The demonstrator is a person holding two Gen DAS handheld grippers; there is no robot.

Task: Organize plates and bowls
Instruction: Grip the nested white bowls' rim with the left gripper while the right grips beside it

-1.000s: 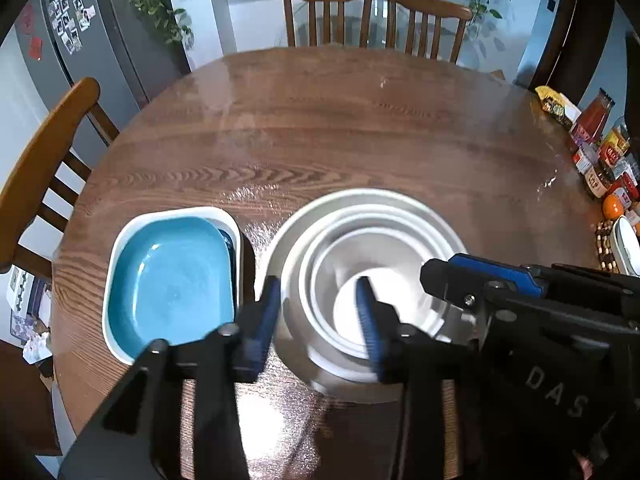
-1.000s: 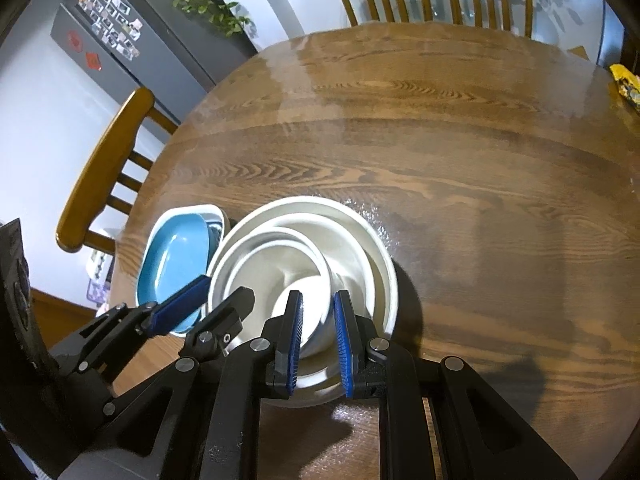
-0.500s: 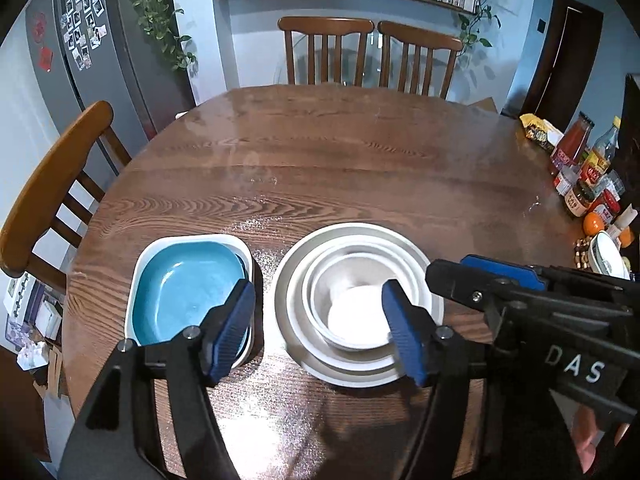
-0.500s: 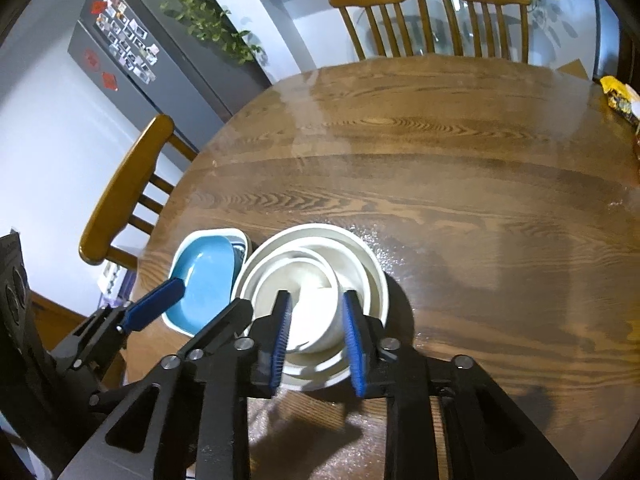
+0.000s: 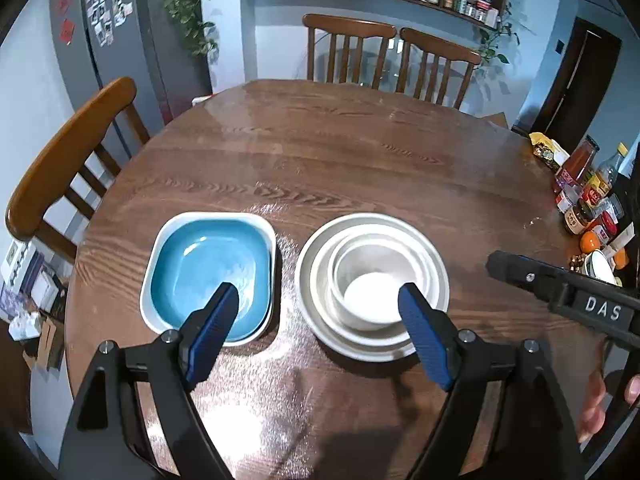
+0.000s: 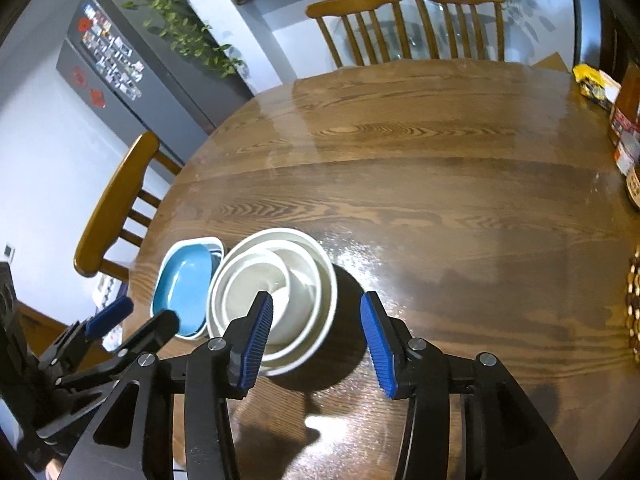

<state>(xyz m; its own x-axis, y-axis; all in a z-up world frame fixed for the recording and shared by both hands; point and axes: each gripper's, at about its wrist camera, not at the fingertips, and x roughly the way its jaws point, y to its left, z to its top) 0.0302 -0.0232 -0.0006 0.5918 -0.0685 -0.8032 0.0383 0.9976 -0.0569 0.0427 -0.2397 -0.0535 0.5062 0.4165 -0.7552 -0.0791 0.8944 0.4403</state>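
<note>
Both claws have drawn back from the nested white ceramic bowls point(image 5: 372, 276), at three o'clock of the blue square plates point(image 5: 208, 268). Left gripper point(image 5: 318, 338) and right gripper point(image 6: 316, 344) are spreading, empty; stacking looks complete.

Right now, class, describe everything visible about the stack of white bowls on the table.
The stack of white bowls is glossy, ceramic-looking: round bowls nested upright, smallest innermost, apparently empty. It sits on the wooden table beside the blue dish, close but whether touching is unclear. No gripper touches it.
</note>
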